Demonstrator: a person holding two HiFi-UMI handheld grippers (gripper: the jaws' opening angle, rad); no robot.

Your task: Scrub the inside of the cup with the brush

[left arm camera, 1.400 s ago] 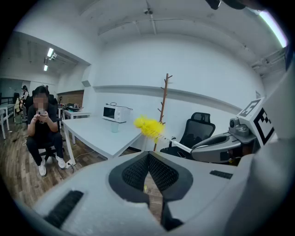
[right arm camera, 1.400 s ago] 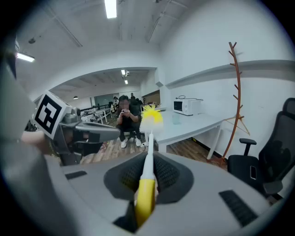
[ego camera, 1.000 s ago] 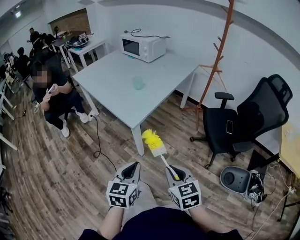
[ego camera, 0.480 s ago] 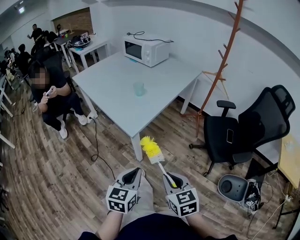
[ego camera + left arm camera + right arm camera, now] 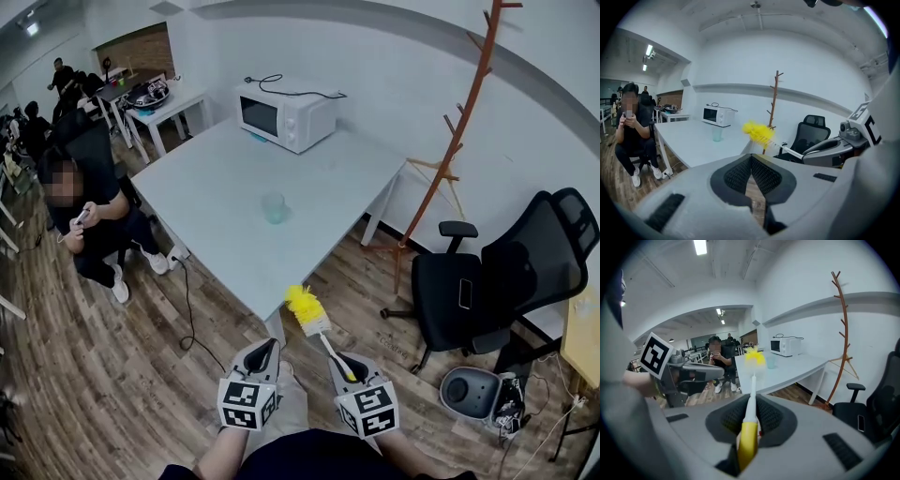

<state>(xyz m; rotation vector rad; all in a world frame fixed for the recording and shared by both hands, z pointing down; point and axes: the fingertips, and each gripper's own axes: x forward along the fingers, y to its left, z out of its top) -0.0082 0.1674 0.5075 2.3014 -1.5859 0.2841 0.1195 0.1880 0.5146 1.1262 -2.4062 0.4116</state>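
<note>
- Yellow fluffy bristle head, thin white shaft and yellow grip end noted on brush (image 5: 317, 325).
- Pinched at the yellow grip by right gripper (image 5: 349, 358), with the head angled forward and up, over the floor (image 5: 141, 366) near the front corner of the table (image 5: 328, 178).
- Pressed together with nothing between: jaws of left gripper (image 5: 266, 345), held beside the right gripper and apart from the brush.
- Pale green translucent cup (image 5: 273, 207) upright near mid-table, well apart from the brush.

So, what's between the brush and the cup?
Only bare table: in the head view nothing stands between the cup and the brush held in the right gripper.
</note>
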